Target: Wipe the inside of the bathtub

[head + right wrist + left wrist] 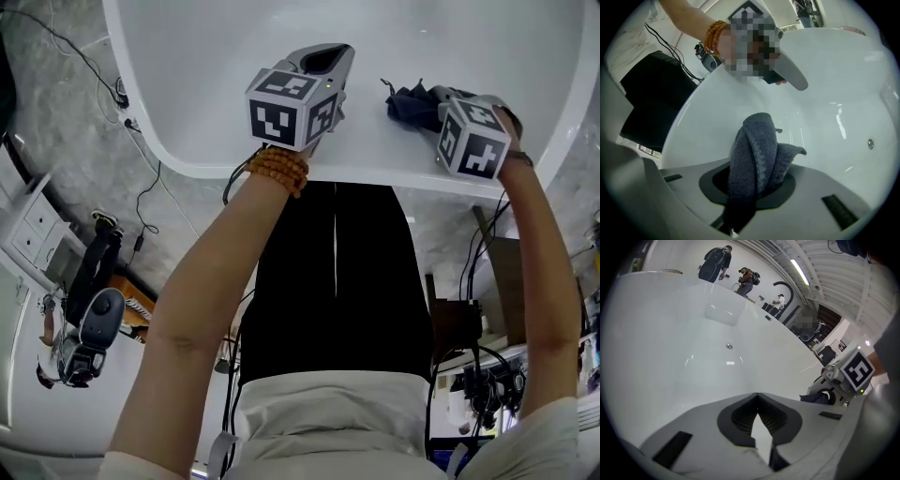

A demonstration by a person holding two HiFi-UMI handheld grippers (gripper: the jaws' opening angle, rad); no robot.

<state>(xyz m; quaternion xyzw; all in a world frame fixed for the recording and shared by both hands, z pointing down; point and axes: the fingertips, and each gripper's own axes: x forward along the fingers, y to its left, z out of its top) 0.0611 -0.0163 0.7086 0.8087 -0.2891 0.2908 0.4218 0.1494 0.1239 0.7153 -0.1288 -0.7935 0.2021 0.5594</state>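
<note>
The white bathtub (pixel 206 56) fills the top of the head view, and both grippers reach over its near rim (pixel 394 178) into the basin. My right gripper (pixel 424 101) is shut on a dark blue cloth (pixel 405 103), which bunches out of the jaws (pixel 757 145) just above the tub's inner wall (pixel 825 93). My left gripper (pixel 323 61) hovers to the left of it with its tips together and nothing between them (pixel 757 397). In the left gripper view the right gripper (pixel 825 394) and the cloth (pixel 813 398) show at the right. A small round fitting (pixel 729 346) sits on the tub wall.
On the marble floor to the left lie cables (pixel 141 202), a camera rig (pixel 89 323) and a white drawer unit (pixel 33 225). More cables and gear (pixel 478 375) stand at the right. Several people (pixel 715 263) stand beyond the tub's far rim.
</note>
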